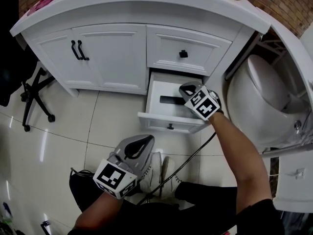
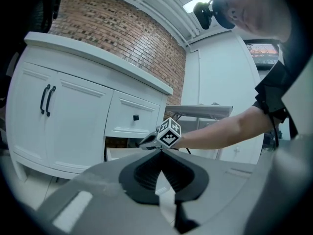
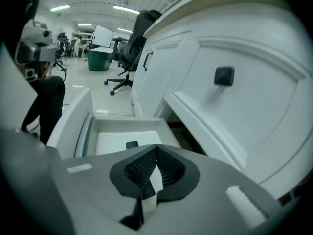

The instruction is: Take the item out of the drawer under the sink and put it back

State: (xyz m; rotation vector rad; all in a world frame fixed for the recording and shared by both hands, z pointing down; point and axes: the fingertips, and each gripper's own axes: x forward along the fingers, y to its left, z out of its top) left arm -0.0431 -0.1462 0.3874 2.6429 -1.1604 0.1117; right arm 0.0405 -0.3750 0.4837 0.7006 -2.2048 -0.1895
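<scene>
The lower drawer (image 1: 161, 117) under the sink counter stands pulled out. A dark flat item (image 1: 170, 100) lies on its white bottom near the back. My right gripper (image 1: 182, 89) reaches over the drawer's right side, jaws shut, with nothing visible between them. In the right gripper view the right gripper (image 3: 156, 149) hangs above the drawer (image 3: 73, 126), and a small dark item (image 3: 131, 145) shows just left of the tips. My left gripper (image 1: 149, 139) is held low over the floor near the person's feet, jaws shut and empty. The left gripper (image 2: 160, 153) points toward the cabinet.
Above the open drawer is a shut drawer with a black knob (image 1: 183, 54). Two cabinet doors with black handles (image 1: 78, 49) are to the left. A white toilet (image 1: 264, 97) stands close on the right, an office chair base (image 1: 34, 99) on the left. A cable (image 1: 190, 155) runs past white shoes (image 1: 157, 173).
</scene>
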